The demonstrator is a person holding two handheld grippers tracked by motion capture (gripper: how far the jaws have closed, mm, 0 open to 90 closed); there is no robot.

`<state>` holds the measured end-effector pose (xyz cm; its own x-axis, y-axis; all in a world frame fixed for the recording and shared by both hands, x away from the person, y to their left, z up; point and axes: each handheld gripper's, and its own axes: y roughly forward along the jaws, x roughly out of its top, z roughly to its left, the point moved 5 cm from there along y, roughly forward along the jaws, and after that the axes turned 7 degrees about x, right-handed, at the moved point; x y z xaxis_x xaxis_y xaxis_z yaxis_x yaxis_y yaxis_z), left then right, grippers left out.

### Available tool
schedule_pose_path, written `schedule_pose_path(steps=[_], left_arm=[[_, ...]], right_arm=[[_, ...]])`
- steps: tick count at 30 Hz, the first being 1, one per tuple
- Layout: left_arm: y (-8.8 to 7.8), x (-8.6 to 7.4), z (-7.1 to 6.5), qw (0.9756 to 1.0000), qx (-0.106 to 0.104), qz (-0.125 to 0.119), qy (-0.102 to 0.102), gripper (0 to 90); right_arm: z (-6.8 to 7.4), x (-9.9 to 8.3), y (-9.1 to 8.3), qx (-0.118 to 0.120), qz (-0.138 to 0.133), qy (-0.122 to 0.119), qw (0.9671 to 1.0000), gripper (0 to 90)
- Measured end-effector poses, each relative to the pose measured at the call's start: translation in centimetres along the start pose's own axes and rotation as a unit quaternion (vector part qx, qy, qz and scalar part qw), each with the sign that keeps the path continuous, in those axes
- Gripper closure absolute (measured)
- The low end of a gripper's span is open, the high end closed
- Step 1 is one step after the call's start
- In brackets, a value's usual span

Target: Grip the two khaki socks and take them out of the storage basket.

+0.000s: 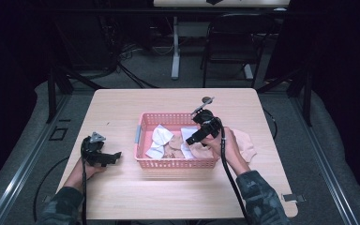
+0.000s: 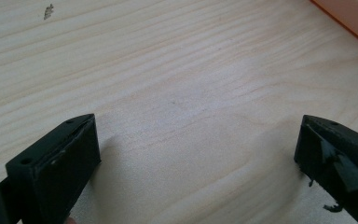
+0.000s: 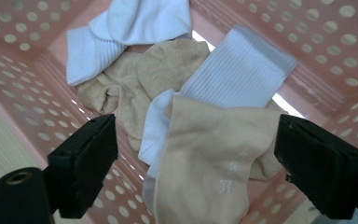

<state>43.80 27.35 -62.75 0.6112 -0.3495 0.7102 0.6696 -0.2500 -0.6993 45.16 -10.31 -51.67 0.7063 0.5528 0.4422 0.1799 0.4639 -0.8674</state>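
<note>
Worktop (image 1: pixel 122 197): light wood, carrying a pink perforated basket (image 1: pixel 143 123) at centre. Basket holds white socks (image 3: pixel 247 70) and beige socks (image 3: pixel 205 154) in a loose heap; one beige sock (image 1: pixel 243 140) drapes over the basket's 3 o'clock wall onto the worktop. Right gripper (image 3: pixel 196 163) hangs over the basket's 3 o'clock end, jaws apart, the topmost beige sock between them, no contact discernible. Left gripper (image 2: pixel 196 158) rests at the basket's 9 o'clock, jaws wide apart over bare wood.
</note>
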Motion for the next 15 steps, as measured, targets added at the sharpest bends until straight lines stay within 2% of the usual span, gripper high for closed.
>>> schedule_pose_path(steps=[3, 9, 12, 13, 15], left_arm=[[0.0, 0.0, 0.0, 1.0, 0.0, 0.0, 0.0, 0.0], [0.0, 0.0, 0.0, 1.0, 0.0, 0.0, 0.0, 0.0], [0.0, 0.0, 0.0, 1.0, 0.0, 0.0, 0.0, 0.0], [0.0, 0.0, 0.0, 1.0, 0.0, 0.0, 0.0, 0.0], [0.0, 0.0, 0.0, 1.0, 0.0, 0.0, 0.0, 0.0]], right_arm=[[0.0, 0.0, 0.7, -0.005, 0.023, -0.007, 0.9997, 18.7], [0.1, 0.0, 2.1, -0.004, 0.034, -0.006, 0.9994, 27.0], [0.1, 0.0, 2.6, -0.015, 0.053, -0.013, 0.9984, 32.4], [0.2, 0.0, 3.0, -0.012, 0.048, -0.007, 0.9988, 34.2], [0.2, 0.0, 3.4, -0.016, 0.056, -0.003, 0.9983, 36.4]])
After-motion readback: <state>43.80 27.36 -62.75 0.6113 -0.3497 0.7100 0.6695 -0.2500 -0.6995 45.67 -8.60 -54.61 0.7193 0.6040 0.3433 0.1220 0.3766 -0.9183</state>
